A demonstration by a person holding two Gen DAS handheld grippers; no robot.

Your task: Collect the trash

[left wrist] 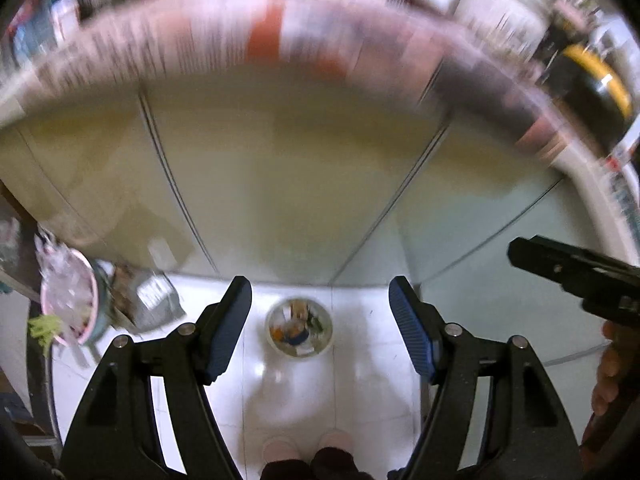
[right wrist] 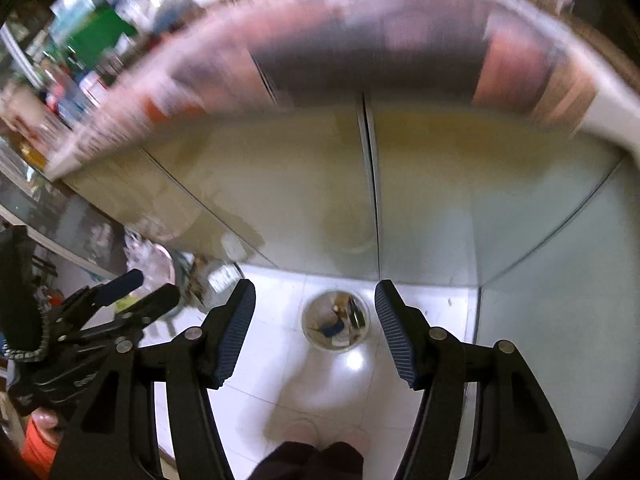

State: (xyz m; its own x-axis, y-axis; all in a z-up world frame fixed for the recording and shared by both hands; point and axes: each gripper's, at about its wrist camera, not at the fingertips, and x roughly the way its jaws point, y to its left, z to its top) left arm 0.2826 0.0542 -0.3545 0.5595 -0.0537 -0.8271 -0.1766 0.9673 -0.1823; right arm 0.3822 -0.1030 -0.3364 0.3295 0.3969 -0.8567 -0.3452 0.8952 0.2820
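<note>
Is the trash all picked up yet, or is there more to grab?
Some is done: the clear bin on the floor already holds scraps. Nothing is in hand; the left gripper and right gripper are both open and empty. More clutter sits by the cabinet, though it's blurry.

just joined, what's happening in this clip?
A person holds two grippers above a white tiled floor, in front of pale cabinet doors. The left gripper and right gripper are both open and empty. Between the fingers of each, down on the floor, sits a small clear bin with trash already in it. The person's feet show at the bottom edge.
</note>
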